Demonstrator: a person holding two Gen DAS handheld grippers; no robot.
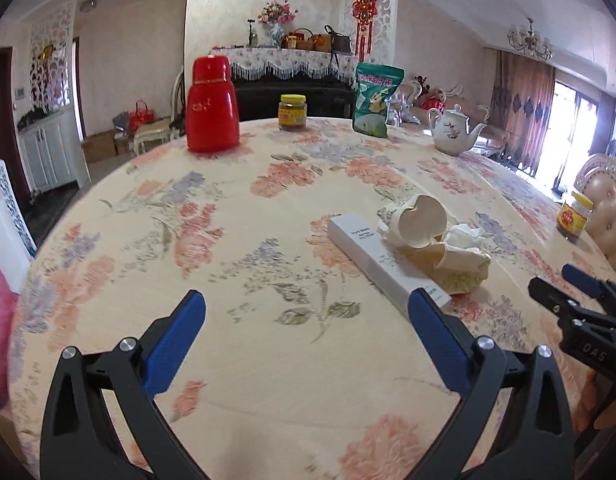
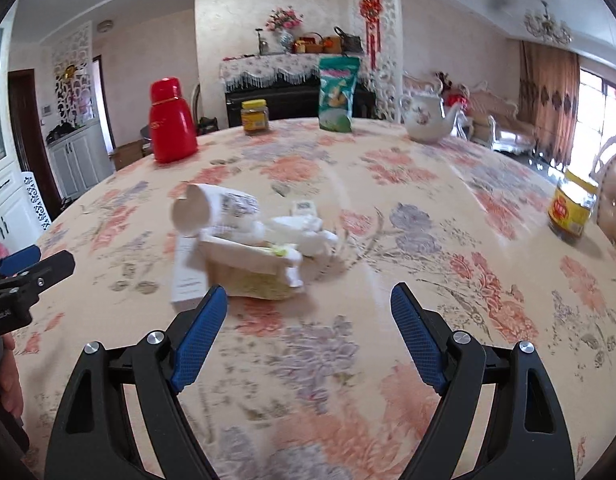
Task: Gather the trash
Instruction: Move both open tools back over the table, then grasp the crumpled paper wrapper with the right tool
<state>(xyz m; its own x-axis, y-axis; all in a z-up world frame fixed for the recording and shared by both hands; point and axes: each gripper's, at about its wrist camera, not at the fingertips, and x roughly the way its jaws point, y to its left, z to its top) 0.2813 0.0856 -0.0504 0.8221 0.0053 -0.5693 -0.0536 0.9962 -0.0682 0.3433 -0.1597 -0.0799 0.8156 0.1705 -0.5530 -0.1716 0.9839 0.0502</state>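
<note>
White and cream litter sits untouched near the middle of the floral tablecloth (image 2: 388, 208): a crushed paper cup (image 2: 212, 210), crumpled tissues (image 2: 304, 228), a folded wrapper (image 2: 256, 268) and a long white box (image 1: 384, 258).

Collection looks unstarted, since the left gripper (image 1: 306, 342) and right gripper (image 2: 308, 338) are both spread wide and empty, short of the pile. The box's long axis runs diagonally from the near edge toward the table's far side, and the cup lies tipped, mouth facing the left gripper.

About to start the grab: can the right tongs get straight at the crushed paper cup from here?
Probably yes. The right tongs are open and empty, and the crushed paper cup lies ahead, slightly left. Only bare tablecloth and the nearer tissue wad lie between.
</note>
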